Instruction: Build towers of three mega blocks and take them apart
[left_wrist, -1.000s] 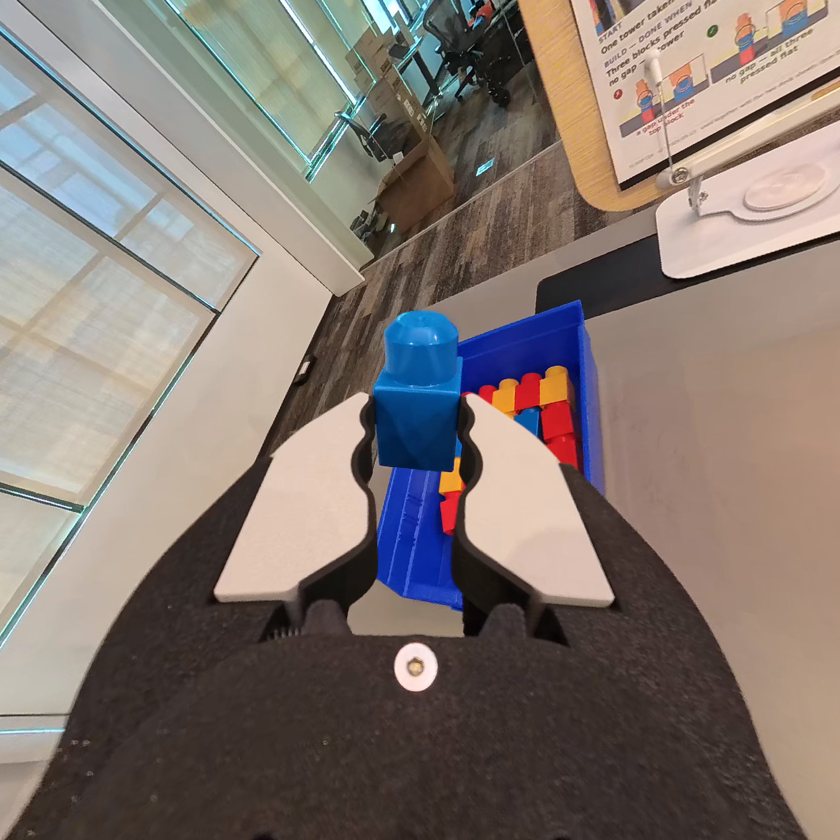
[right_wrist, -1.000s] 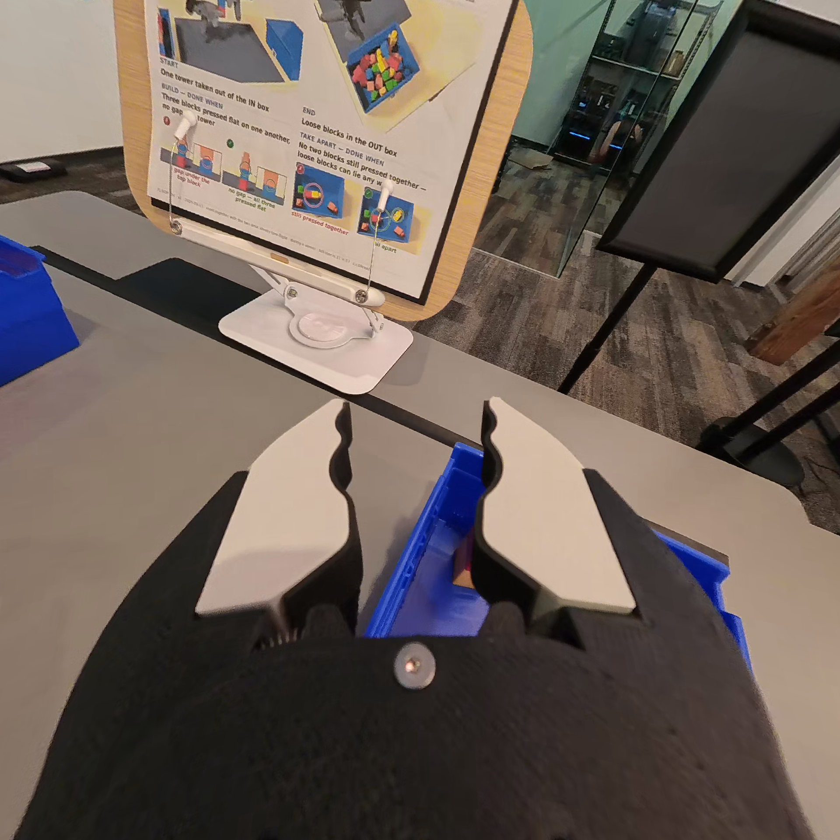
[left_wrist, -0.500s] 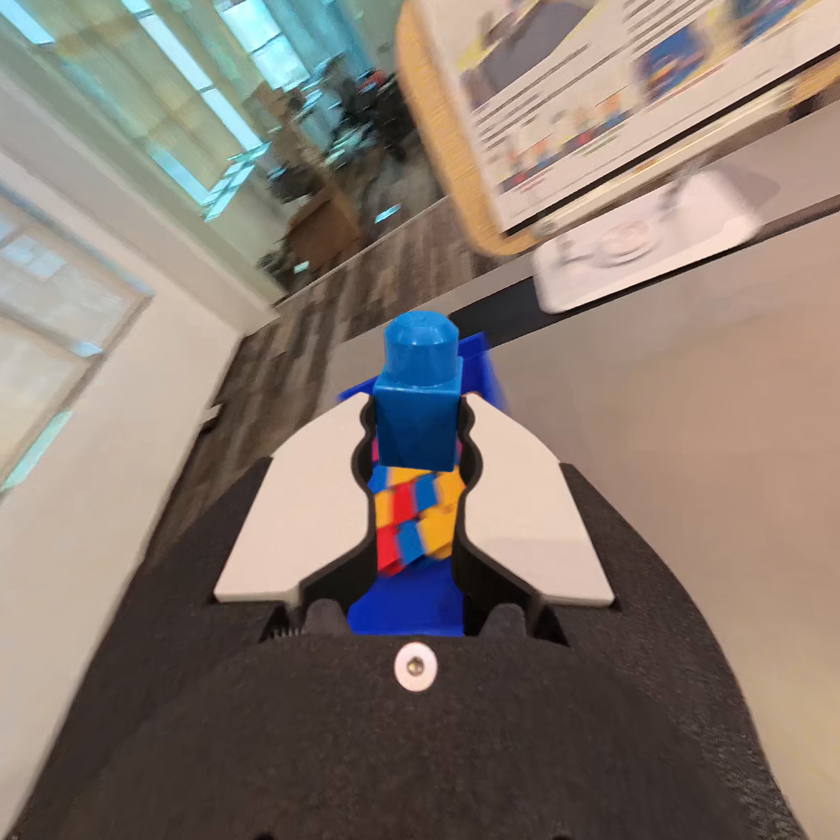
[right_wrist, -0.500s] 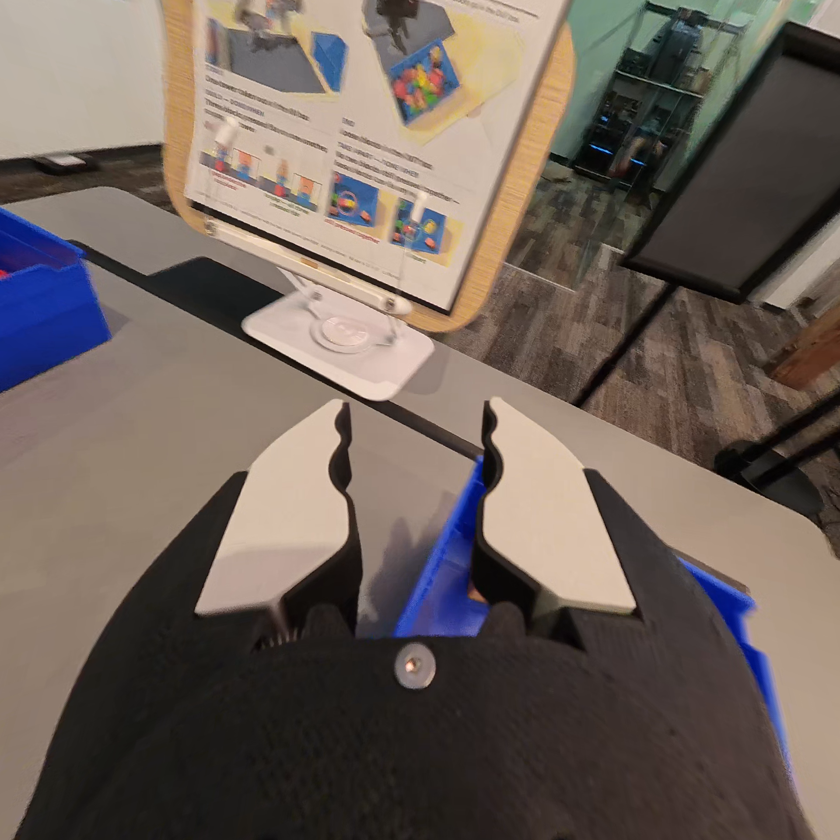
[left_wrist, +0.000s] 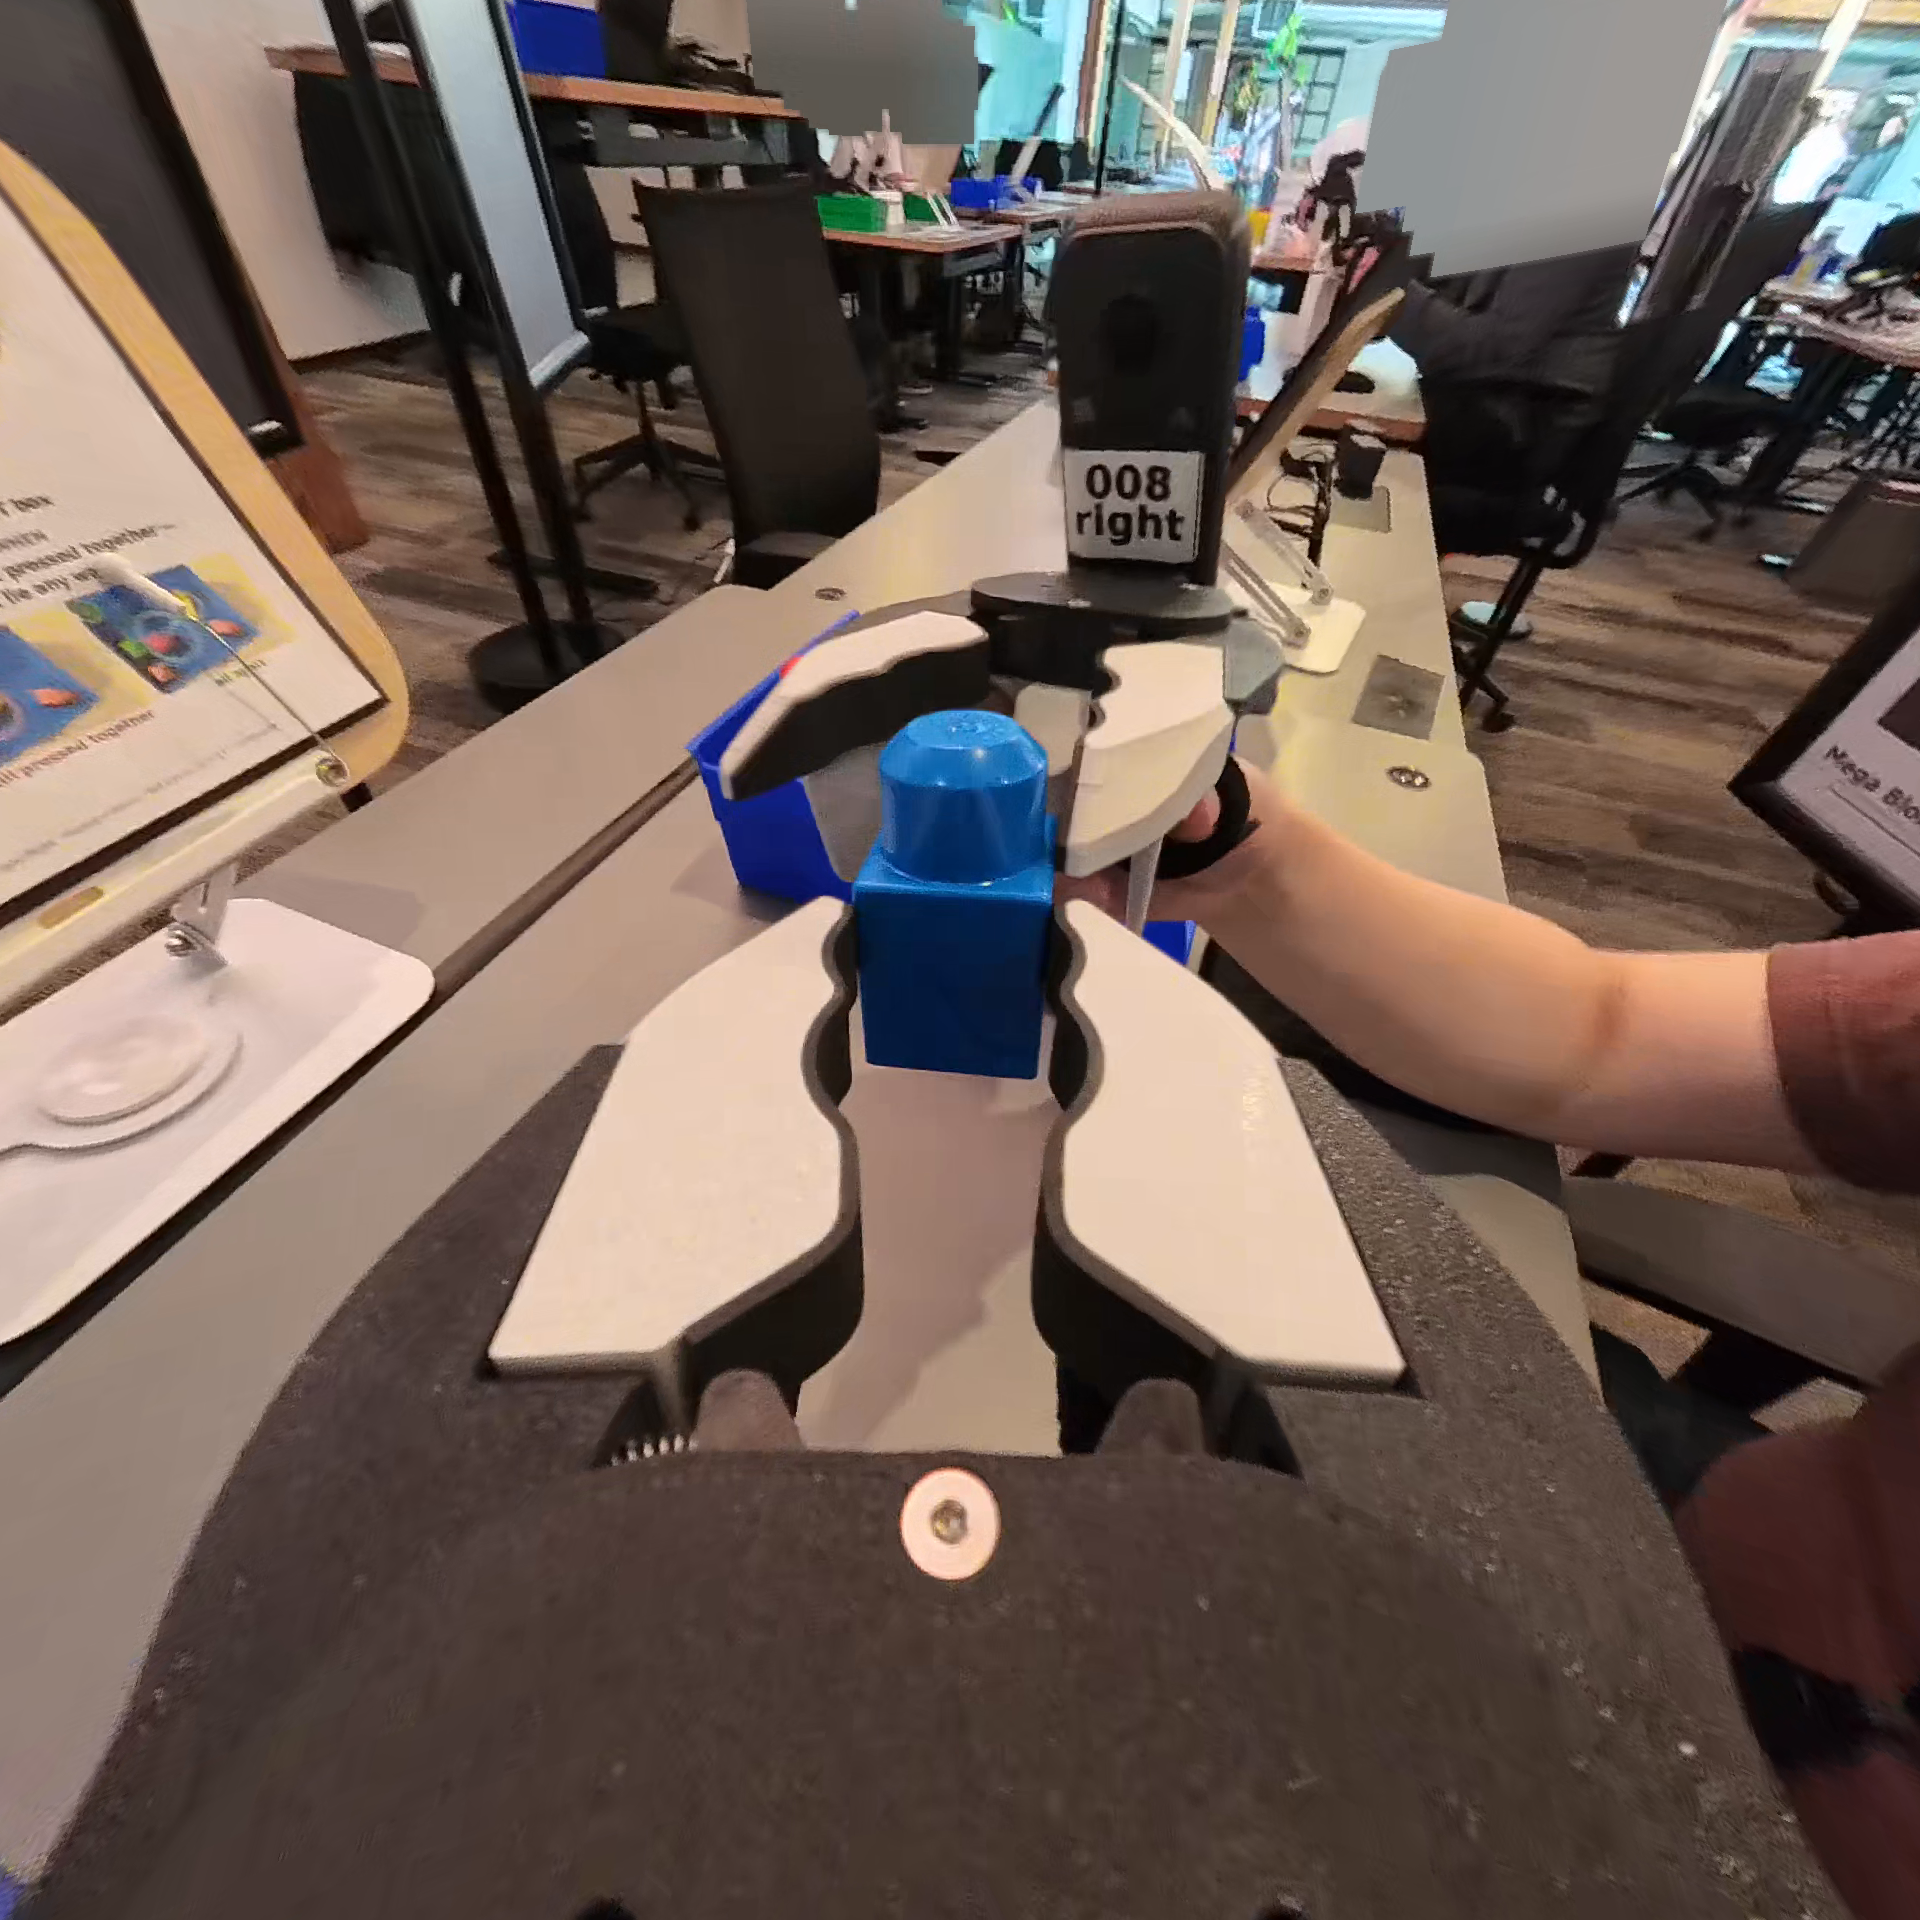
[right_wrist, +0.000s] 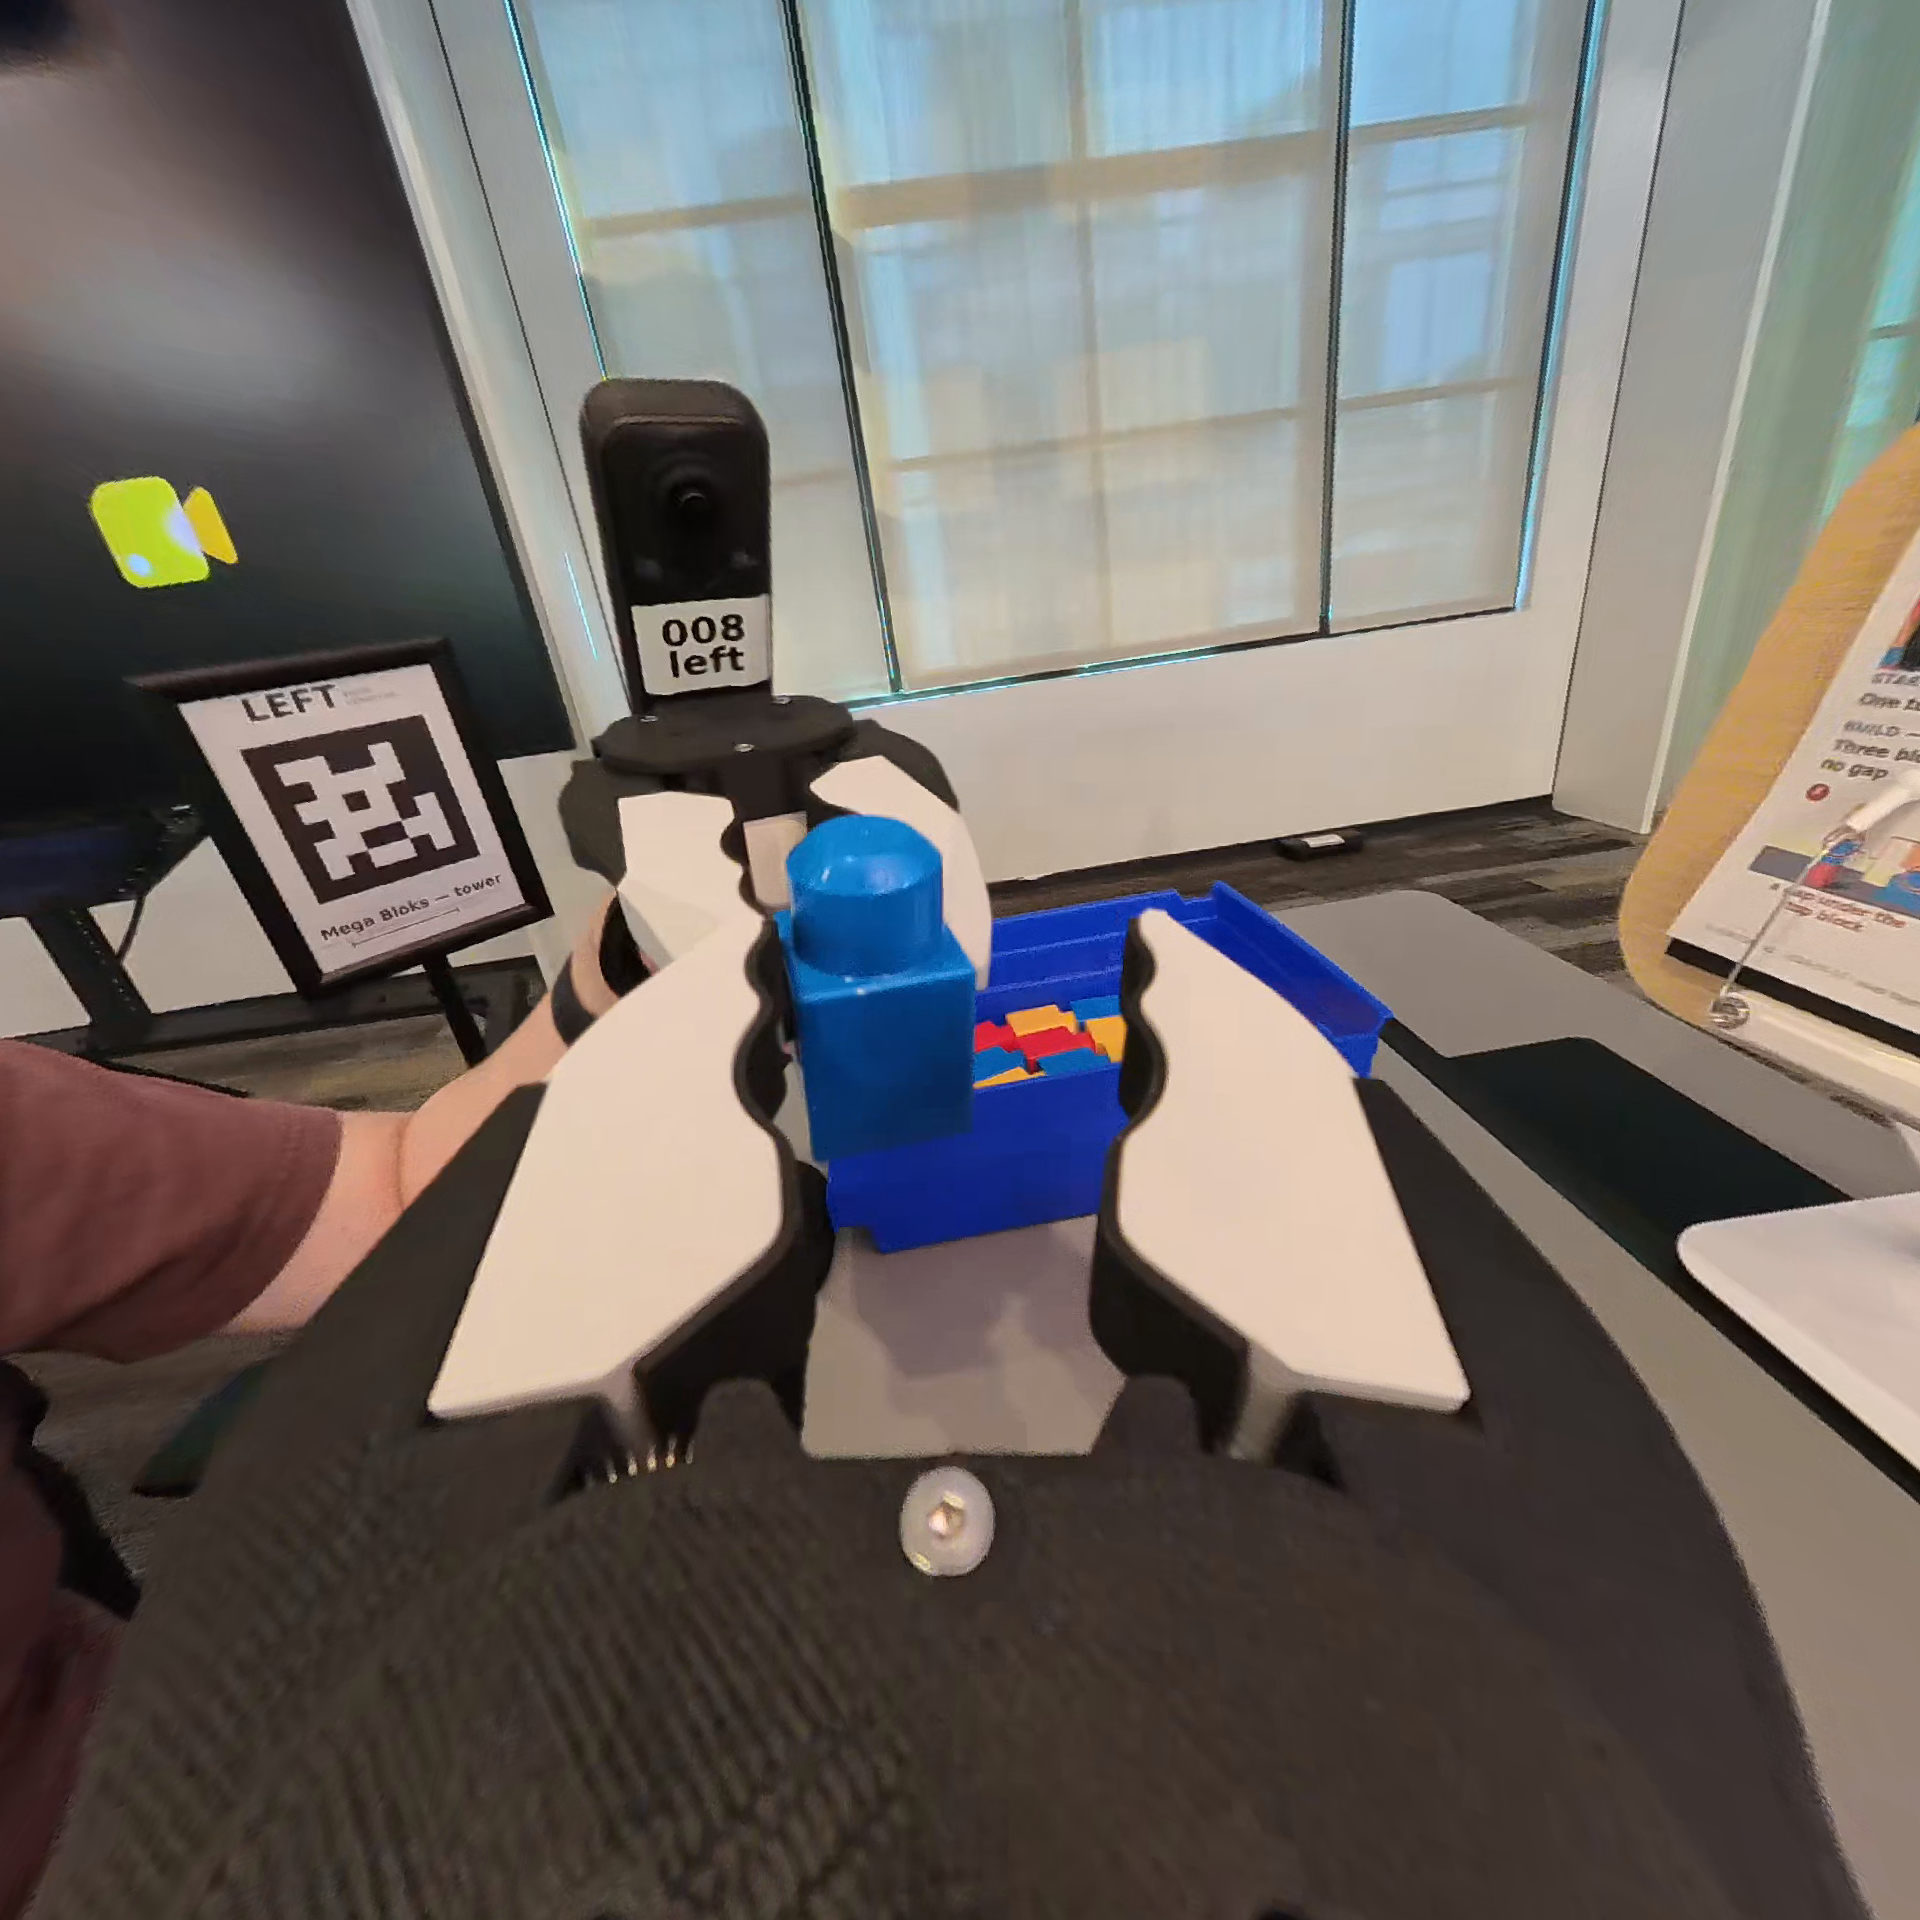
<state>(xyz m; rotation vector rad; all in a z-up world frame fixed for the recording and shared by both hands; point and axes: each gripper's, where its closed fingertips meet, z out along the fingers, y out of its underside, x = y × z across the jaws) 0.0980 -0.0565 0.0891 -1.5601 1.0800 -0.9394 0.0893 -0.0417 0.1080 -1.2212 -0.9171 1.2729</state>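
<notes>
The left hand-held gripper (left_wrist: 951, 971) clamps a blue block (left_wrist: 951, 966) between the open right hand-held gripper's (right_wrist: 951, 1023) fingers.

Two hand-held grippers with white fingers and black foam bodies face each other, the left gripper (left_wrist: 951, 966) and the right gripper (right_wrist: 951, 997), and one single-stud blue plastic block (left_wrist: 951, 977) stands upright between them. Two blue plastic bins are in sight: one far bin (left_wrist: 769, 831) behind the right gripper in the left wrist view, and one bin (right_wrist: 1039, 1174) holding a heap of red, yellow and blue blocks (right_wrist: 1049, 1039), too jumbled to count. There is one wood-backed instruction board (left_wrist: 156, 644) on a white stand at the left, and one framed black-and-white marker sign (right_wrist: 353, 821).
</notes>
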